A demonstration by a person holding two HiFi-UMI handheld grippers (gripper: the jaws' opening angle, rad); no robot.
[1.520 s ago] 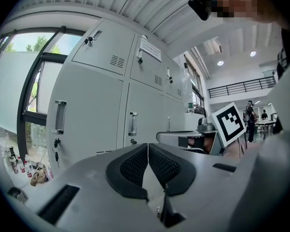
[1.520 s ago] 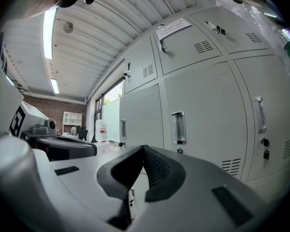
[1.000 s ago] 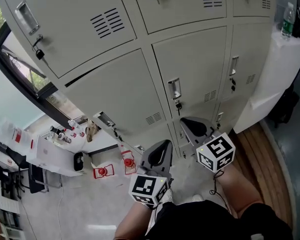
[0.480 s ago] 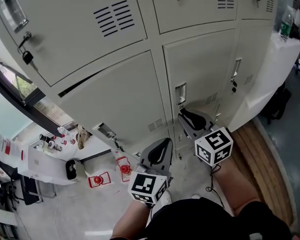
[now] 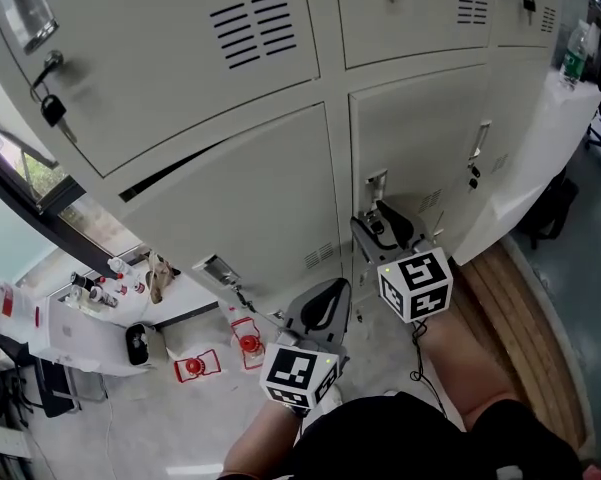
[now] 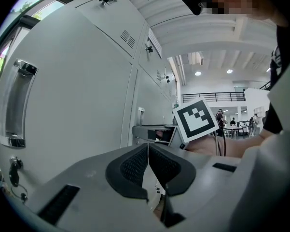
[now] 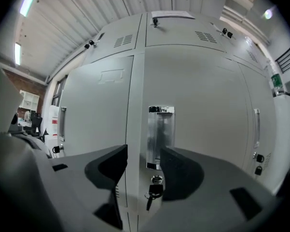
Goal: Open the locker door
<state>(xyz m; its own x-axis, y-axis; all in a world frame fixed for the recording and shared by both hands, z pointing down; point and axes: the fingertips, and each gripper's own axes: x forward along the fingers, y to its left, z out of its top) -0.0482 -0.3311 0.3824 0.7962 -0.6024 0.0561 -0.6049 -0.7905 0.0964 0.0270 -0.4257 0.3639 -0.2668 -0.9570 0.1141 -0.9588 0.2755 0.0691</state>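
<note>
Two claws are in view, but only the right claw (image 5: 380, 226) is lined up with the work. It points about level at the locker door (image 5: 410, 138), which is closed. Its jaws are spread wide, having just been opening, and nothing is pressed between them. In the right gripper view the recessed chrome handle (image 7: 160, 137) shows through the gap, near the jaws but apart from them. The spread looks meant to take the handle's edge for a pull.

The left claw (image 5: 320, 308) is clenched and empty. It is held lower, in front of the neighbouring door (image 5: 240, 198), probably parked out of the way.

A key (image 7: 153, 191) hangs from the lock just below the handle, so a low approach would meet it first. Nothing else stands between the right claw and the handle. A white tabletop (image 5: 570, 118) with a bottle (image 5: 574, 53) stands well off to the right. Some small red things (image 5: 202, 366) lie on the floor to the left.
</note>
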